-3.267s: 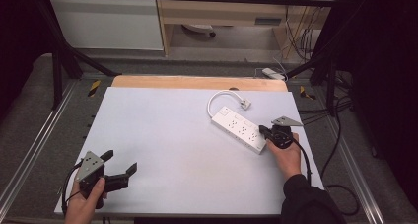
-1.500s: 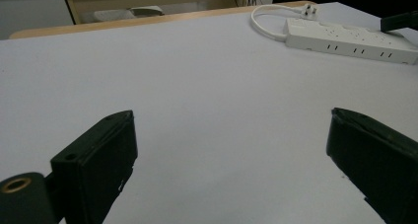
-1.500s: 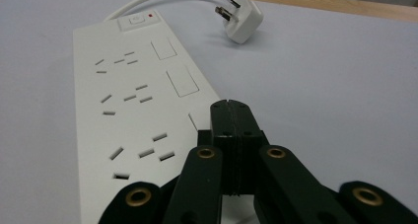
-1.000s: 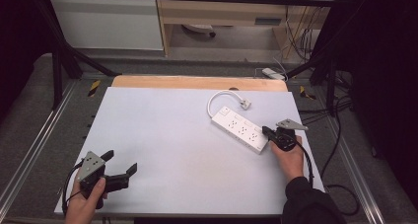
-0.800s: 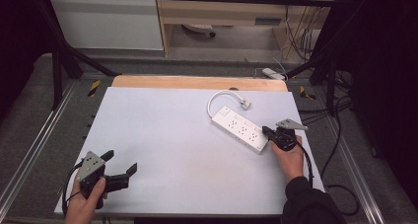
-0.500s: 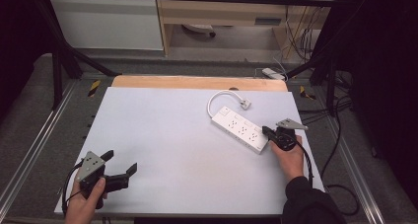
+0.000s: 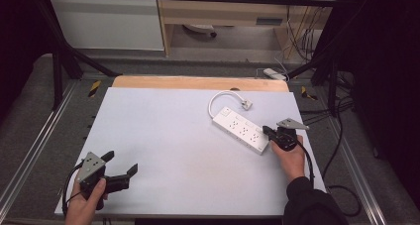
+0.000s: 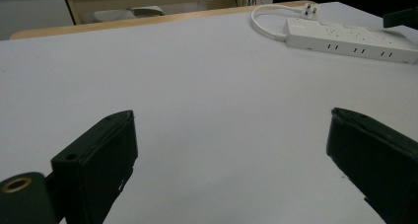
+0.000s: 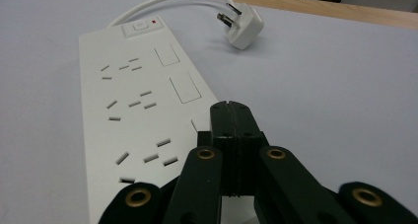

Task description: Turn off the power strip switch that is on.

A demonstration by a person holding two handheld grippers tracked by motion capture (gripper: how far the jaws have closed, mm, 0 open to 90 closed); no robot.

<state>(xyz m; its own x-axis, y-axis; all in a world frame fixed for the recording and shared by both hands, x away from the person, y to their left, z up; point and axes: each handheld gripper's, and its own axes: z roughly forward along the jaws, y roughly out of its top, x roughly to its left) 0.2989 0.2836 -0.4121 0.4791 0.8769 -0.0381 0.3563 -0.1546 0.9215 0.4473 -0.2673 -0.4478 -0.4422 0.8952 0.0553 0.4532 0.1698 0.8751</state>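
Note:
A white power strip (image 7: 241, 131) lies slantwise on the white table (image 7: 168, 131), right of centre, its short white cord looping to a plug (image 7: 245, 104) beside its far end. My right gripper (image 7: 267, 132) is shut with nothing between its jaws, and its tips rest at the strip's near end. In the right gripper view the closed tips (image 9: 230, 108) sit over the strip (image 9: 128, 110) by its nearest switch, with the plug (image 9: 242, 24) beyond. My left gripper (image 7: 120, 163) is open and empty near the front left corner. In the left gripper view it (image 8: 231, 118) faces the strip (image 8: 350, 40) across bare table.
A wooden edge (image 7: 198, 82) borders the table's far side. Metal rails (image 7: 29, 155) run along both sides, with black frame posts behind. Loose cables (image 7: 341, 136) hang off the right side, and a small white device (image 7: 275, 74) lies on the floor beyond.

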